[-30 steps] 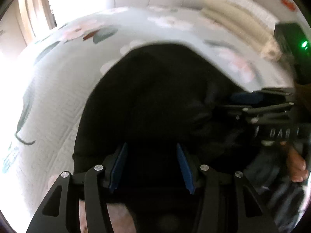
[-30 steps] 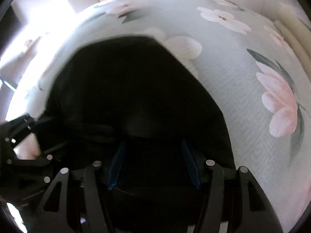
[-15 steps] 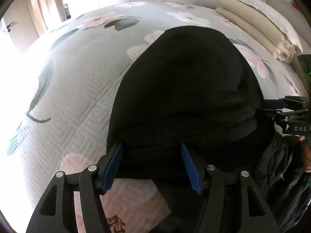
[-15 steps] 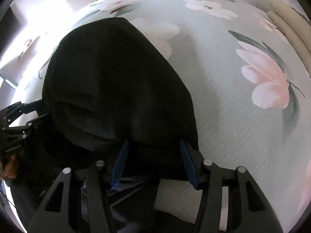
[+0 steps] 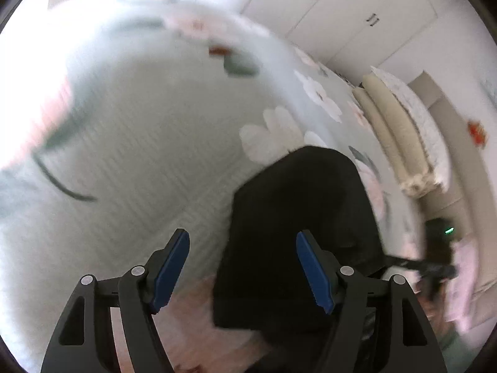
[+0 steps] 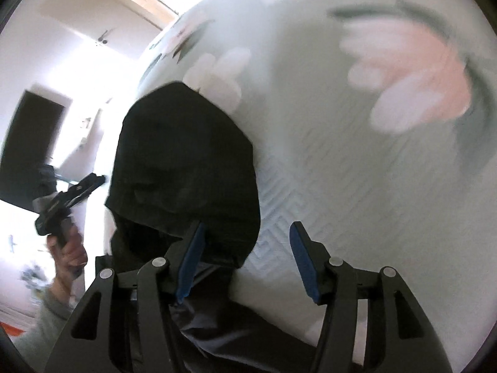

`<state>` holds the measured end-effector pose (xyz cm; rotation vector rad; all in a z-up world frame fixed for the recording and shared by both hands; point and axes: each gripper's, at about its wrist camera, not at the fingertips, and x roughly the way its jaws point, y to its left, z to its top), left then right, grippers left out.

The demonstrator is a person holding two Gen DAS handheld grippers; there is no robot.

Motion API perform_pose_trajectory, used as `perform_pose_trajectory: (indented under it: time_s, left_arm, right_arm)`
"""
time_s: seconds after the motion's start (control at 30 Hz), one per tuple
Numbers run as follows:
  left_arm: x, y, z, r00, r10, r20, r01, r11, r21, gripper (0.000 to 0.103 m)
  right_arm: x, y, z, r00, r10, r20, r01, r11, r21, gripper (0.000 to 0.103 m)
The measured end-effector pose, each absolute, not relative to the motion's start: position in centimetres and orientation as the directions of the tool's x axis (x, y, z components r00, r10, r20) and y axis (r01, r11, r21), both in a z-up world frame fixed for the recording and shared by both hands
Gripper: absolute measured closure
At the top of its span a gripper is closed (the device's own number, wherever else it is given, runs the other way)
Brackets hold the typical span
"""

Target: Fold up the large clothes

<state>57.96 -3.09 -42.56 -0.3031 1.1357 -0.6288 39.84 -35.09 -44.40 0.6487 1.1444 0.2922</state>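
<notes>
A black garment [image 5: 304, 217] lies folded on the floral bedspread [image 5: 149, 143]. My left gripper [image 5: 243, 270] hovers over its near left edge. The jaws are opening, and the cloth under them is touched by neither blue pad. In the right wrist view the same garment [image 6: 186, 161] sits left of centre. My right gripper [image 6: 247, 261] is above its near right corner, jaws opening slightly, with only quilt and the garment's edge between them. Each view shows the other gripper, blurred: the right gripper [image 5: 435, 267], and the left gripper [image 6: 71, 195] held by a hand [image 6: 66, 248].
The pale green quilt [image 6: 357, 171] with pink and white flowers spreads wide around the garment. Rolled beige bedding [image 5: 394, 133] lies along the far right edge. White cupboard doors [image 5: 341, 15] stand behind the bed. A dark doorway [image 6: 28, 149] is at the left.
Both grippers have drawn back from the garment and swung apart, the left one leftward and the right one rightward. The left jaws have widened. The black cloth now lies flat and free.
</notes>
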Motion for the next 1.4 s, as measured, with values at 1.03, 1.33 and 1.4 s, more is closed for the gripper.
perform_pose_trajectory:
  time_s: [1.03, 1.33, 1.4]
  left_arm:
    - [26.3, -0.9, -28.4, 0.527, -0.510, -0.680, 0.656, 0.752, -0.055, 0.060]
    - [23.3, 7.0, -37.0, 0.506, -0.204, -0.838, 0.405, 0.914, 0.023, 0.055]
    - [23.1, 8.3, -35.7, 0.521, -0.234, -0.821, 0.382, 0.924, -0.020, 0.055]
  right_arm:
    - [15.8, -17.4, -28.7, 0.722, 0.114, -0.683, -0.179, 0.984, -0.024, 0.085]
    - [8.9, -21.3, -33.6, 0.582, -0.120, -0.804, 0.026, 0.991, -0.129, 0.058]
    - [7.4, -22.3, -33.0, 0.562, -0.094, -0.822, 0.048, 0.996, -0.082, 0.056]
